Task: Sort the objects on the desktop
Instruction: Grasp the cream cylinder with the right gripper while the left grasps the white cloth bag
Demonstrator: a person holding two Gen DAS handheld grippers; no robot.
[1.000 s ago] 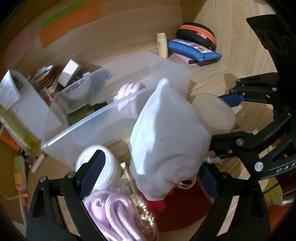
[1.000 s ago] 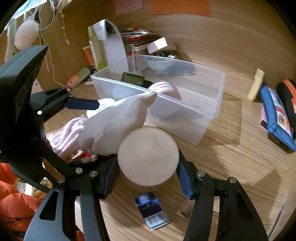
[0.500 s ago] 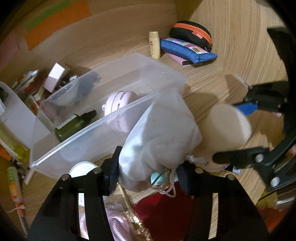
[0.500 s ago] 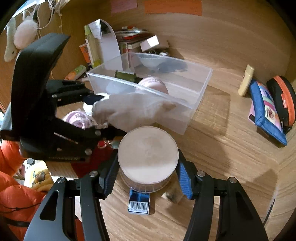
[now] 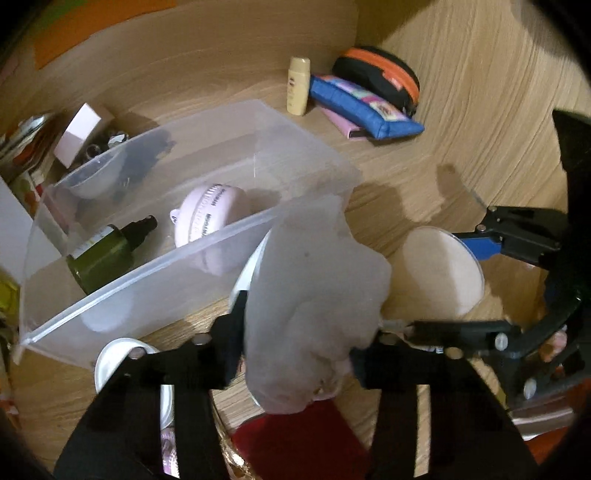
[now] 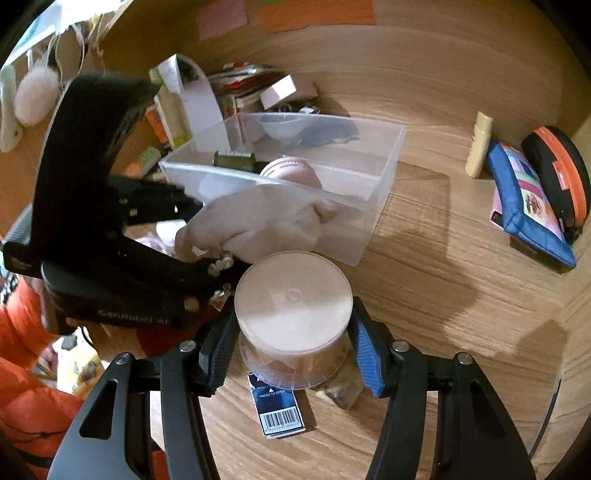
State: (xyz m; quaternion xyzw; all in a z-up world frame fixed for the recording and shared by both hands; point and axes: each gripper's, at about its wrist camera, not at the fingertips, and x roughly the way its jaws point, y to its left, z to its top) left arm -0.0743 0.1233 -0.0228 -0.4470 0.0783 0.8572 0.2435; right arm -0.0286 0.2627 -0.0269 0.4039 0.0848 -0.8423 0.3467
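— Jaws first: what have you got?
— My left gripper [image 5: 295, 354] is closing on a soft white cloth pouch [image 5: 314, 314]. My right gripper [image 6: 291, 354] clamps a round clear plastic tub [image 6: 293, 314], half open.
— And beyond?
— Both are held beside the clear plastic bin's [image 6: 380, 184] near wall, mid-tabletop; a blue zip pouch [image 6: 532, 206] lies by the far right edge.

We see orange notes [image 6: 317, 13] and a pink note [image 6: 221, 16] stuck on the wooden wall, a white pompom [image 6: 35, 98] hanging at the left, and an orange sleeve [image 6: 22, 384] low beside the surface [image 6: 461, 277].
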